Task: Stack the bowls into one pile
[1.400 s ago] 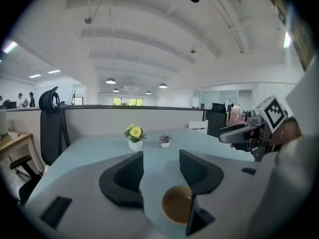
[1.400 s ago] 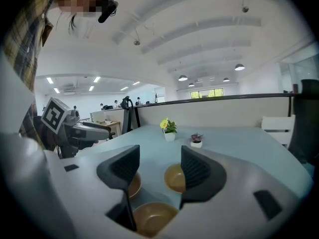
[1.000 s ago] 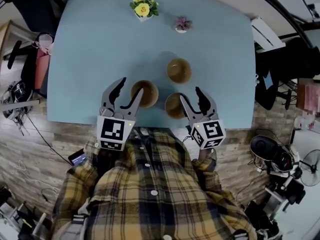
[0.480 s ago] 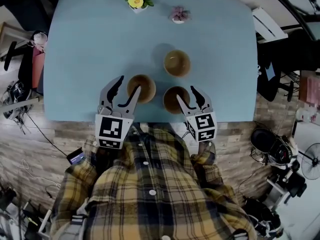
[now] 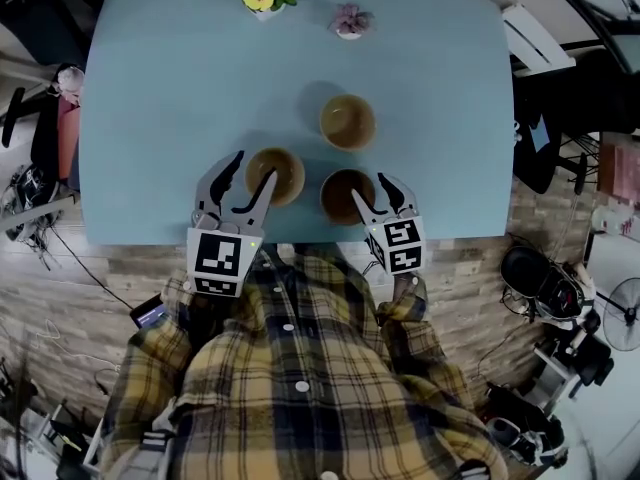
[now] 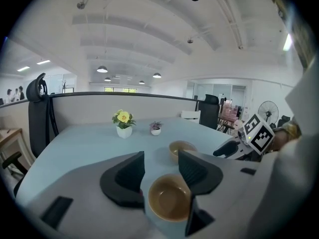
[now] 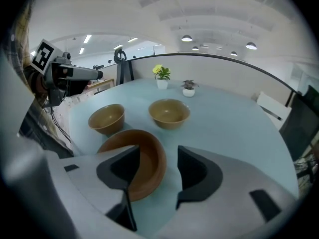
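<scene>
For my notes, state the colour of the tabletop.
Pale blue. The table shows best in the head view.

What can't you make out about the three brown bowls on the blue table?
- Nearest round brown bowl: in the right gripper view, its left rim hides behind the right gripper's jaw; contact unclear.
- Same bowl, head view: near rim covered by that gripper.
- Small purple potted plant, head view: too small to identify.

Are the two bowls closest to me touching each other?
Apart. The head view shows a strip of blue table between the left bowl and the right bowl.
</scene>
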The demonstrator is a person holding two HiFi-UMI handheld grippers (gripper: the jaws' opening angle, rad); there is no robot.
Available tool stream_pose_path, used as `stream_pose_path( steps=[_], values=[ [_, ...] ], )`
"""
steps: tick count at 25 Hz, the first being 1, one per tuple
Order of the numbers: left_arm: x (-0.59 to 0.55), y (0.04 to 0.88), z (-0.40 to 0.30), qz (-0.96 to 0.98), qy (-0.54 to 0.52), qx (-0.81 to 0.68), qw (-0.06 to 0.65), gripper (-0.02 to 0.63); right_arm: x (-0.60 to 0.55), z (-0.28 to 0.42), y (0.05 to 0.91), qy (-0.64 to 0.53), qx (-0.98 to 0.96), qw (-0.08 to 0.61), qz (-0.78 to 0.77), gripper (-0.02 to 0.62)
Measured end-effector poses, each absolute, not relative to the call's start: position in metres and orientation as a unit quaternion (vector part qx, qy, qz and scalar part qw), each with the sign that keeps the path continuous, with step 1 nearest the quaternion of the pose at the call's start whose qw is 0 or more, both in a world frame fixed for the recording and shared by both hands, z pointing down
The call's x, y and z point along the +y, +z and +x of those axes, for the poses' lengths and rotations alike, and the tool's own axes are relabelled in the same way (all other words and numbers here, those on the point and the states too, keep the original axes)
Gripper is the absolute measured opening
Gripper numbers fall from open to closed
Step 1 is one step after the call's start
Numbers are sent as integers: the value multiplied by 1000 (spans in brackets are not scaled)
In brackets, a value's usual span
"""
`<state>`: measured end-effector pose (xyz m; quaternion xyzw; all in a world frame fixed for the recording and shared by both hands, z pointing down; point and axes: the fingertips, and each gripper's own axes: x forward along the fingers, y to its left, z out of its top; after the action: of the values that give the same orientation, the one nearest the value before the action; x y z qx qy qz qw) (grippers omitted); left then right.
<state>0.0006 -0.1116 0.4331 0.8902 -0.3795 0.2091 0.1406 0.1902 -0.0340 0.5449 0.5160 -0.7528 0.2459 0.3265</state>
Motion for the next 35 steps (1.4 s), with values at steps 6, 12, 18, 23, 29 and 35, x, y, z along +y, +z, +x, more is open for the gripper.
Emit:
stream_pose_path(
  steps=[6,12,18,23,29,35],
  values=[
    [-109,437,4,891,212,-376,142,202,-23,193,559,268,-744,331,514,228],
    [-107,441,8,894,215,-366,143,185,-22,195,565,275,-737,331,522,182],
    [-101,441,10,896,214,-361,143,136,-17,199,566,272,-727,342,529,98],
    [-96,439,10,897,214,-360,139,85,-15,200,566,269,-723,347,533,67],
    [-96,439,7,897,216,-362,134,31,-16,201,561,272,-721,336,542,40],
    [-91,438,6,899,217,-358,130,-9,-14,201,552,273,-723,316,550,29]
  ],
)
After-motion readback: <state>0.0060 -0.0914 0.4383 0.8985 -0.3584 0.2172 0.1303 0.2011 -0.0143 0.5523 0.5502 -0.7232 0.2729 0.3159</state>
